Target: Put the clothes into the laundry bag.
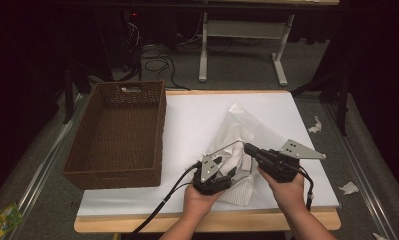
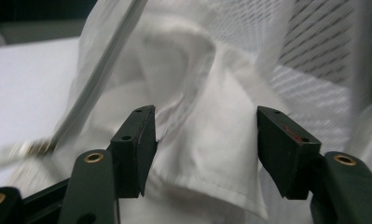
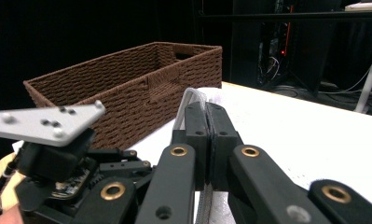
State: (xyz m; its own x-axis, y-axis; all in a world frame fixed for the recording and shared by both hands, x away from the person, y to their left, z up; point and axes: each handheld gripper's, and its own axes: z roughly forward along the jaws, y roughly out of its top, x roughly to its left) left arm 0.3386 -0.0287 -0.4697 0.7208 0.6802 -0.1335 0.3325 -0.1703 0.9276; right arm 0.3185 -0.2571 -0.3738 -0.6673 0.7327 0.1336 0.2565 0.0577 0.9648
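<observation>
We see no brand, label or legible writing on anything here. In the high view a white mesh laundry bag with white cloth inside lies on the white worktop, right of centre in the frame, with a brown woven wicker basket standing just to its left, at the worktop's left edge.

Our left tongs sit at the bag's lower left corner, low in the frame. The left gripper view gives what the high view cannot: the jaws stand well apart, released, with a fold of stitched white cloth between them, touching the left one. A grey zip strip runs slantwise through the upper left of that frame, with the bag's mesh at upper right.

Our right tongs meet the bag from the right. The right gripper view shows the jaws clenched on the bag's grey zip edge, which rises just above them. Beyond, the basket fills the upper left, and the left tongs' grey plate sits at the left edge.
</observation>
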